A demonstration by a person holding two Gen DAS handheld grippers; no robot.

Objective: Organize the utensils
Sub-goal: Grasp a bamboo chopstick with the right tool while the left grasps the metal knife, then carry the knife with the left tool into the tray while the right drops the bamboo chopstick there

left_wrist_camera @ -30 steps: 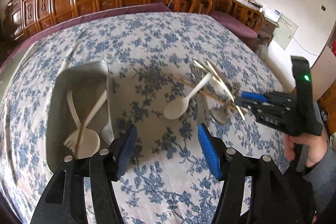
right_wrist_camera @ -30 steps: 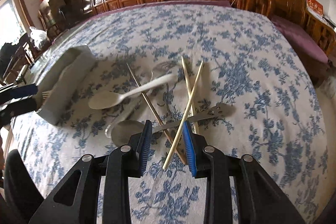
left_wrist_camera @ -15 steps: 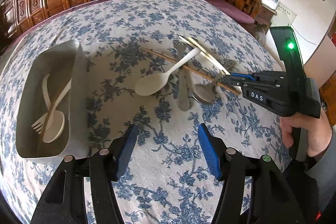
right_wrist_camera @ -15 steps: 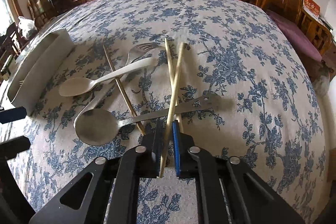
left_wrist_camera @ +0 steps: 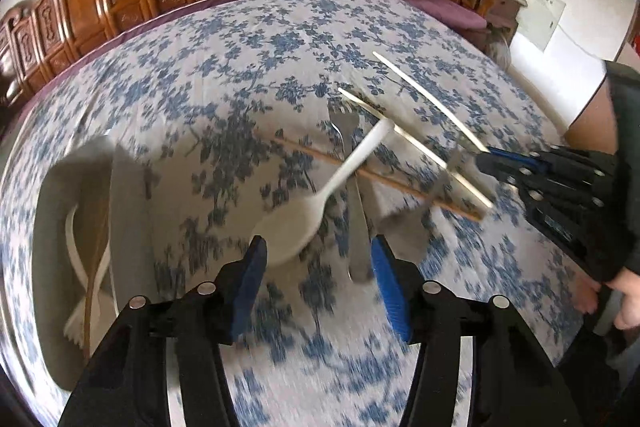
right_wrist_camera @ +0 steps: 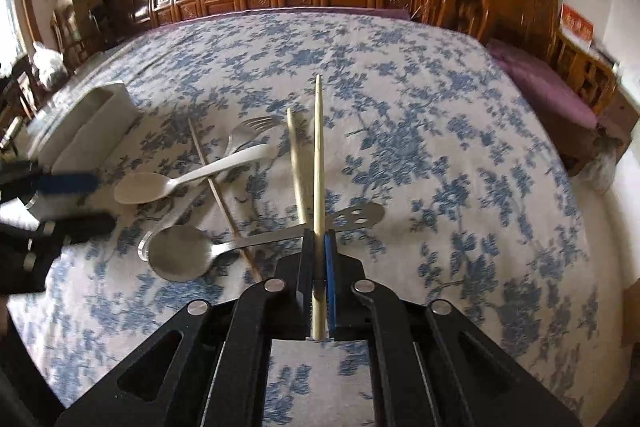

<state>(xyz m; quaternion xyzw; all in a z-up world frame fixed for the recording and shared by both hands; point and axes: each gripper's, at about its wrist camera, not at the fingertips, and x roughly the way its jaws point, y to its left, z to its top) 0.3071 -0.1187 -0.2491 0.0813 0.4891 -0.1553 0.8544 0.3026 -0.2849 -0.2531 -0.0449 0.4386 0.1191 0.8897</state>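
1. The right gripper (right_wrist_camera: 319, 247) is clamped tight on one pale chopstick (right_wrist_camera: 318, 155), gripped near its butt end so the long shaft points straight ahead along the fingers; held that way, I judge, so it can be carried tip-first to the tray (left_wrist_camera: 128, 211).
2. The left gripper (left_wrist_camera: 318, 275) stands half open, its jaws having just been closing, with nothing pressed between them; the bowl of the white plastic spoon (left_wrist_camera: 298, 227) lies just ahead of its left finger.
3. The rest of the pile sits loose and criss-crossed on the floral tablecloth (right_wrist_camera: 400, 99): a second pale chopstick (right_wrist_camera: 297, 167), a thin brown chopstick (right_wrist_camera: 216, 187), a metal fork (right_wrist_camera: 248, 131) and a metal spoon (right_wrist_camera: 180, 255).
4. The tray, to the left, already holds white utensils (blurred, so I cannot tell exactly which).
5. Both grippers pitch steeply down toward the cloth; the hand (left_wrist_camera: 624, 311) holding the right one shows at the frame edge
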